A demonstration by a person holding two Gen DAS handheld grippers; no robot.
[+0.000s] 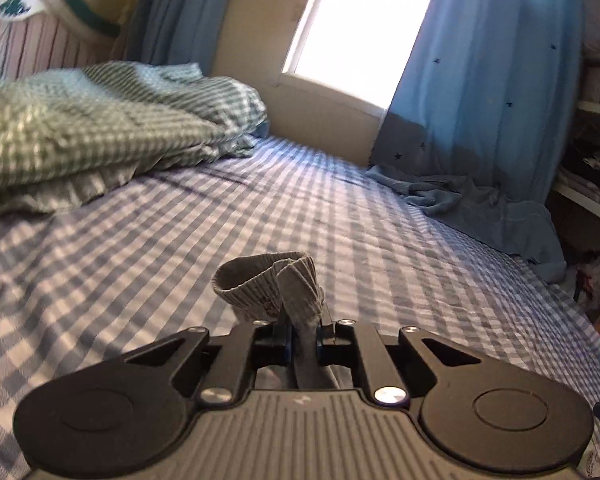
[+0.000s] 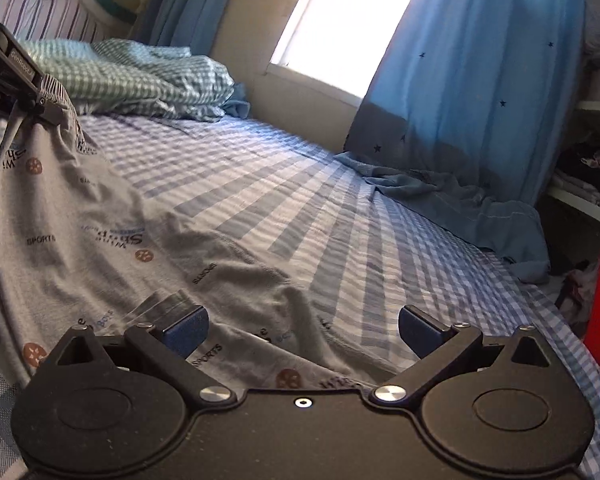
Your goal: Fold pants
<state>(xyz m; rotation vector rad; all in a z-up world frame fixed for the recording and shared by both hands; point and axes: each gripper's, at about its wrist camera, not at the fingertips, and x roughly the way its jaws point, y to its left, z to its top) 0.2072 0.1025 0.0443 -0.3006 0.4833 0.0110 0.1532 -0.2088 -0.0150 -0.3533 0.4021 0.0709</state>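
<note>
I see pants (image 2: 100,216): grey, brown dots, dark "SPORTS" print | waistband (image 1: 268,284): grey, fine stripes | sheet (image 1: 180,240): blue-white check | quilt (image 1: 80,128) at 10 o'clock: green-white gingham | curtain (image 2: 480,80) at 1 o'clock: blue, dark stars | grippers: black.
</note>
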